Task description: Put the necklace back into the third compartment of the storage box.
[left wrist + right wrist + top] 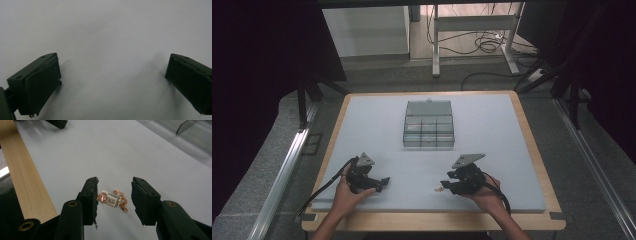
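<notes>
Straddling the rose-gold chain (117,200) with my right gripper (114,201), jaws apart; light, limp, slippery; I am judging its tag the best hold; left gripper (112,75) gaping empty.

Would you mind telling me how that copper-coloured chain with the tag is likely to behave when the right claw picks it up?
The chain lies bunched on the mat, so it will probably hang limp. Its fine links and small tag suggest that it is very light. Lying flat between the open right claw, it may slip unless pinched squarely.
</notes>
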Motion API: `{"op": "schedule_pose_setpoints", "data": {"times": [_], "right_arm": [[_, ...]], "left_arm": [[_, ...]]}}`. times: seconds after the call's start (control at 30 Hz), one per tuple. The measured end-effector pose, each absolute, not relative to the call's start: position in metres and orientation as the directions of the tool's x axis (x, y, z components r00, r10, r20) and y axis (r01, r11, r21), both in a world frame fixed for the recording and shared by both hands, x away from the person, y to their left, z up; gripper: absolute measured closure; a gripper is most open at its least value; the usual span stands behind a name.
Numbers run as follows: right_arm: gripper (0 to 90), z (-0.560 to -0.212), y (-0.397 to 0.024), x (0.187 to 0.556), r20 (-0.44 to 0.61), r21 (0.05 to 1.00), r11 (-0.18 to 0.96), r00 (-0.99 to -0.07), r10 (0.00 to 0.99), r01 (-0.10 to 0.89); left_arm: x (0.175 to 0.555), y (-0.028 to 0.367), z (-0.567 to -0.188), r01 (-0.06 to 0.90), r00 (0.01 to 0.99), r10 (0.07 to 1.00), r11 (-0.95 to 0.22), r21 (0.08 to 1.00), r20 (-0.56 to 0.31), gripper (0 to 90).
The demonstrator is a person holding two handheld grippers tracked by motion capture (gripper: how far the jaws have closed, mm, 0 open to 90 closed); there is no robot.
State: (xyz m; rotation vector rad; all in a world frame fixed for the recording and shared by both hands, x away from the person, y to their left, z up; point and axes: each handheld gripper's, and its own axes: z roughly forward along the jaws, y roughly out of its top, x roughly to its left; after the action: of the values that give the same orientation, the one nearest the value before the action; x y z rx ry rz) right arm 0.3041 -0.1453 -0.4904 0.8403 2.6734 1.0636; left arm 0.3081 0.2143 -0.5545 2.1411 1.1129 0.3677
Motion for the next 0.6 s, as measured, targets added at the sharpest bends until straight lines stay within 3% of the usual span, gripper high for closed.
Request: {"op": "schedule_pose_setpoints", "data": {"times": [0.6], "right_arm": [[69.5,-0.510,-0.122,0.307,0.042,0.590,0.681,-0.859,0.511,0.434]], "left_arm": [[0.308,0.214,-0.554,0.609,0.593,0.803,-0.398,0.686,-0.061,0.0]]}}
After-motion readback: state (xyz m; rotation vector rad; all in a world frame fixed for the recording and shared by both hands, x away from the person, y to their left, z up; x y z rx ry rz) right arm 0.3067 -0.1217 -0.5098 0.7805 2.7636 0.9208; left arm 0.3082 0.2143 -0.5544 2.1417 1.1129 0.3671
